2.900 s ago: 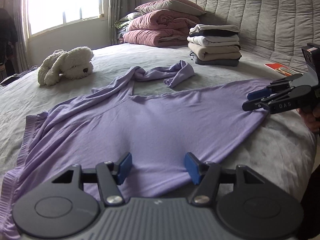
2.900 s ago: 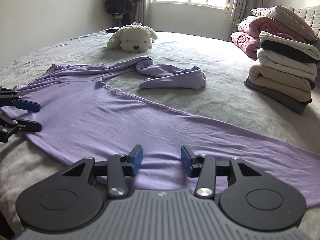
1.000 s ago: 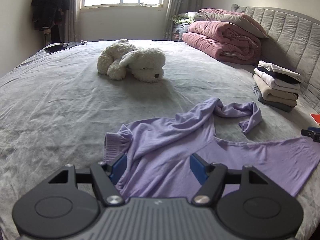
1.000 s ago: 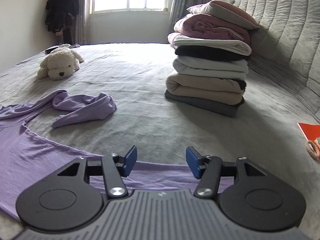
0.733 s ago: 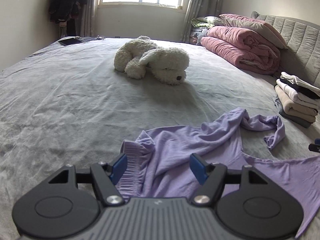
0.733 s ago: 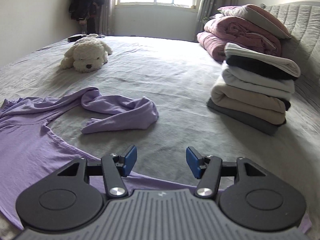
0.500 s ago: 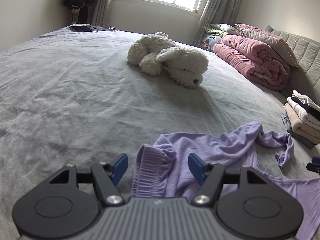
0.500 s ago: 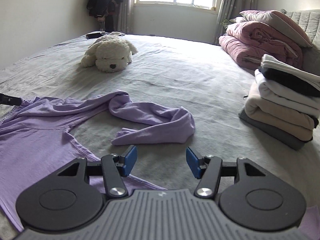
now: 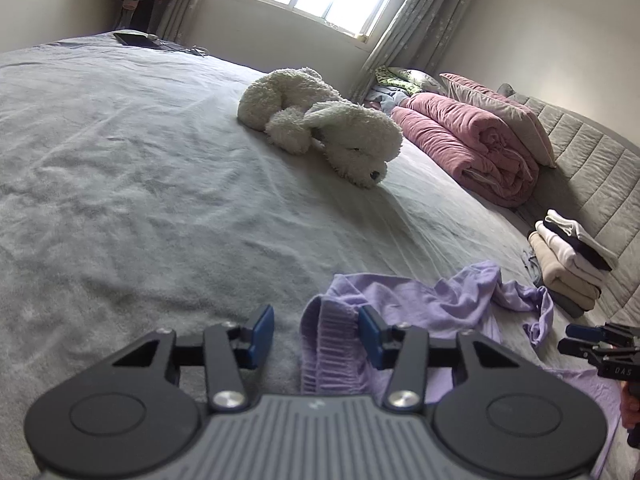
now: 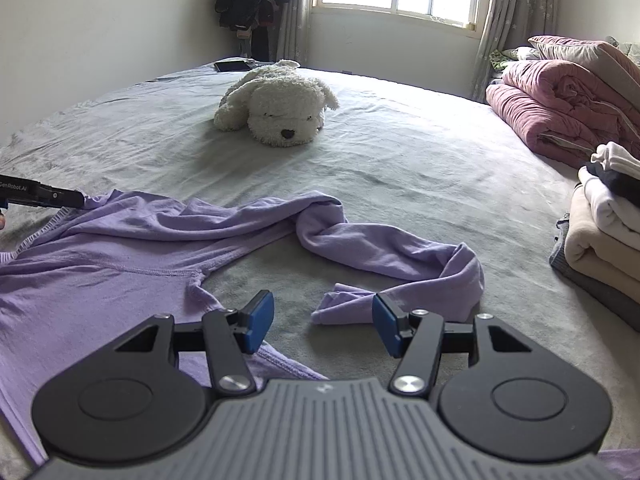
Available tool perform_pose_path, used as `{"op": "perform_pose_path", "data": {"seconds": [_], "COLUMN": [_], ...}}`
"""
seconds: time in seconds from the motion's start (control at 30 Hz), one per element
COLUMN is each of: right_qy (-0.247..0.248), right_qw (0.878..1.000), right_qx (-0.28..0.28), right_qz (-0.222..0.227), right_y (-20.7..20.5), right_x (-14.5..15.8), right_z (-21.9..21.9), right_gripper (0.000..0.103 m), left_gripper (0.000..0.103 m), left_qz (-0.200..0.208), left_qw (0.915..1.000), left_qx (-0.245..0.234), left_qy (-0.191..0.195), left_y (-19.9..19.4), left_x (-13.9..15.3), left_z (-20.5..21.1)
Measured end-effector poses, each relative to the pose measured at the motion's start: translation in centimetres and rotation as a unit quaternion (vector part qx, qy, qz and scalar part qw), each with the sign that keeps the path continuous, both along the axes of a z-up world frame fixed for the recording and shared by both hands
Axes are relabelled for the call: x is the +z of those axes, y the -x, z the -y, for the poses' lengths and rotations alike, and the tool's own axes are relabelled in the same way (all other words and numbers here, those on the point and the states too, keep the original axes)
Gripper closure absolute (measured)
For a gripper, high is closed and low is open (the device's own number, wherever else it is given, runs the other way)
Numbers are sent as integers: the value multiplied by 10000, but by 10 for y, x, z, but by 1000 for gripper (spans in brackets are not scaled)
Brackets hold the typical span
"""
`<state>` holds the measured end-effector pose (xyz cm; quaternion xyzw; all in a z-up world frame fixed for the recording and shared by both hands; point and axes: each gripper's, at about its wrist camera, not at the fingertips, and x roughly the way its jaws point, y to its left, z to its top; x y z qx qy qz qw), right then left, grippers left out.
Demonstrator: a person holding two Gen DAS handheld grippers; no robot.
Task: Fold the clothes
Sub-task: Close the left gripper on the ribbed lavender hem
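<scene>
A lilac long-sleeved shirt (image 10: 120, 264) lies spread on the grey bed, its sleeve (image 10: 384, 248) twisted off to the right. In the left wrist view my left gripper (image 9: 316, 336) is open, and the shirt's ribbed hem (image 9: 332, 340) bunches up between its blue pads, close to the right one. That gripper (image 10: 44, 198) also shows at the shirt's far left corner in the right wrist view. My right gripper (image 10: 323, 326) is open just above the bed, with the sleeve's cuff end (image 10: 344, 308) lying between its fingertips. It appears at the right edge of the left wrist view as the right gripper (image 9: 592, 344).
A white plush dog (image 10: 276, 108) lies mid-bed. A rolled pink quilt (image 10: 560, 108) and pillows sit by the grey headboard (image 9: 592, 160). A stack of folded clothes (image 9: 568, 260) stands right of the sleeve. A dark flat device (image 9: 136, 39) rests at the far edge.
Both grippers swung left across the shirt, staying open. The left one reached the ribbed hem corner, which has bunched up between its pads. The right one came up to the sleeve cuff.
</scene>
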<state>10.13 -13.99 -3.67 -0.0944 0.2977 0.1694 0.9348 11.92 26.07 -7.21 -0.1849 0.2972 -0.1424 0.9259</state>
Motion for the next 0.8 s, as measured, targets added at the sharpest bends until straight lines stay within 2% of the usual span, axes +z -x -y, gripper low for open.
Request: {"op": "perform_pose_path", "data": {"seconds": [0.07,0.1,0.17,0.27,0.4,0.53,0.57,0.6,0.67,0.8], "right_qy": [6,-3,3,-86,-295,-420,-394,-380,-373,-229], "right_qw": [10000,10000,9999,9999,9995,9985,9983,9979,9969,9959], "right_qx": [8,9,23,32,41,330,415,492,635,697], "right_qz": [-59,-92,-119,-135,-145,-107,-118,-157,-285,-524], "right_y": [-1,-2,-1,-3,-16,-40,-47,-54,-68,-89], "right_x": [-4,-6,-8,-7,2,15,17,18,17,5], "right_z": [-3,-4,-6,-10,-21,-45,-54,-63,-81,-110], "right_gripper": [44,44,44,44,44,45,45,48,57,66], "left_gripper": [61,68,75,80,83,84,88,97,98,97], "left_qz": [-14,-60,-149,-247,-323,-322,-321,-321,-318,-359], "left_qw": [9996,9991,9979,9964,9957,9962,9963,9963,9961,9956], "left_qx": [18,28,-4,-31,16,148,181,215,309,375], "left_qy": [286,417,636,809,865,797,780,762,769,783], "left_y": [-2,-4,-7,-11,-13,-12,-12,-12,-11,-9], "left_x": [-4,-6,-9,-11,-10,-6,-5,-4,-2,-3], "left_z": [-7,-9,-13,-15,-15,-16,-16,-17,-20,-25]}}
